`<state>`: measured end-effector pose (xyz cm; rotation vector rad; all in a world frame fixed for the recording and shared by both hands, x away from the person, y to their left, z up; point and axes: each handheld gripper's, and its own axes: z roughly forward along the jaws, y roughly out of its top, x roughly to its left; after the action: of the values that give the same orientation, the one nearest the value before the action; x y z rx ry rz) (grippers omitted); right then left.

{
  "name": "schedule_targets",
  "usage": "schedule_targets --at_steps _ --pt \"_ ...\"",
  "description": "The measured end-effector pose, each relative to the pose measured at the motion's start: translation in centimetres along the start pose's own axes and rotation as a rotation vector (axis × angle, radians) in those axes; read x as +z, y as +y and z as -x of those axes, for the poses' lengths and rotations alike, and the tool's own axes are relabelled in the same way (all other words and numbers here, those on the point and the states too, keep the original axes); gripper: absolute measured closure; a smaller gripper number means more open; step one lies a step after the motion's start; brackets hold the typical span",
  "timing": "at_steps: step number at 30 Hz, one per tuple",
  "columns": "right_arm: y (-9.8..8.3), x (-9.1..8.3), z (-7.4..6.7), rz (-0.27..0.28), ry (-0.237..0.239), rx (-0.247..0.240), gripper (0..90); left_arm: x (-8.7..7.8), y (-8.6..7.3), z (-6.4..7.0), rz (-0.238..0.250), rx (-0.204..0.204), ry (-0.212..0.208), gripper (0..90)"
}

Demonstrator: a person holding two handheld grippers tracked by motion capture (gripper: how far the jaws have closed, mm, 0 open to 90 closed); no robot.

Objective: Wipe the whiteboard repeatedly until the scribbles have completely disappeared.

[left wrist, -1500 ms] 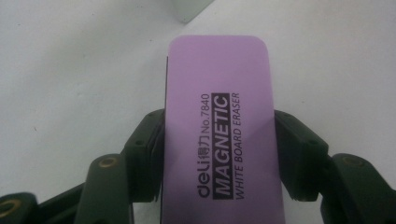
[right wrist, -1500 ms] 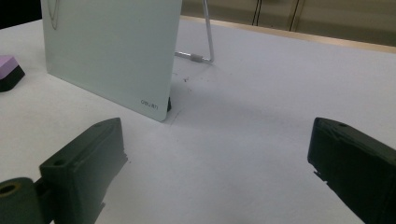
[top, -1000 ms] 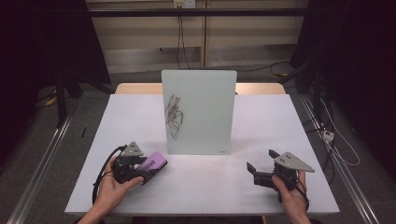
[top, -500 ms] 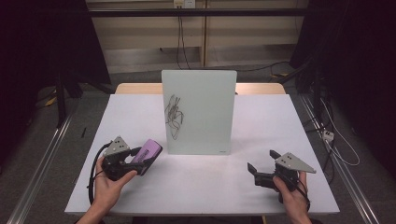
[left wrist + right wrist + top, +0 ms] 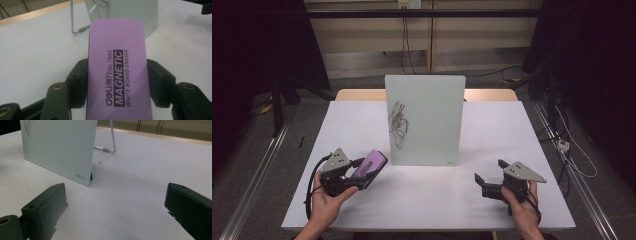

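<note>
Your left gripper holds a purple eraser by its two long sides, at the lower left of the high view. Its black writing says "deli No.7840 MAGNETIC WHITE BOARD ERASER". Your right gripper is wide apart. Farther back stands the whiteboard, marked "deli", with black scribbles.

The purple eraser carries black print along its length: "deli" with two Chinese characters, then "No.7840", below that "MAGNETIC" in light letters on a black bar, and under it "WHITE BOARD ERASER". The upright whiteboard has a small grey "deli" logo, followed by characters too small to read, in its lower right corner.
</note>
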<state>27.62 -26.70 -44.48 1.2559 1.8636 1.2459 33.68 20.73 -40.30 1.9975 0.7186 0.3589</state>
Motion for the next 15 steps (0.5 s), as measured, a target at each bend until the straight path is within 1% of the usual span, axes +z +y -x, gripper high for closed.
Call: schedule_targets --at_steps 3,6,7,8,11,12,15 --pt "0.0 -0.1 -0.1 0.001 0.007 -0.010 3.8 0.1 0.6 0.1 0.023 0.015 0.016 41.2" --pt "-0.1 -0.2 0.0 0.004 0.013 -0.013 3.8 0.4 1.1 0.2 0.037 0.045 0.035 41.3" --pt "-0.1 -0.3 0.0 0.004 0.012 -0.008 3.7 0.4 1.2 0.2 0.037 0.062 0.041 41.2" --pt "-0.1 -0.3 0.1 0.007 0.010 -0.006 3.7 0.5 1.4 0.4 0.044 0.059 0.039 41.3" --pt "-0.1 -0.3 0.1 0.006 0.012 -0.003 3.7 0.4 2.0 0.6 0.058 0.104 0.050 41.2" --pt "-0.1 -0.3 0.1 0.007 0.011 -0.003 3.7 0.5 2.3 0.7 0.069 0.110 0.047 41.3" --pt "-0.1 -0.2 0.0 0.006 0.013 -0.009 3.8 0.5 3.2 0.7 0.077 0.126 0.052 41.3"
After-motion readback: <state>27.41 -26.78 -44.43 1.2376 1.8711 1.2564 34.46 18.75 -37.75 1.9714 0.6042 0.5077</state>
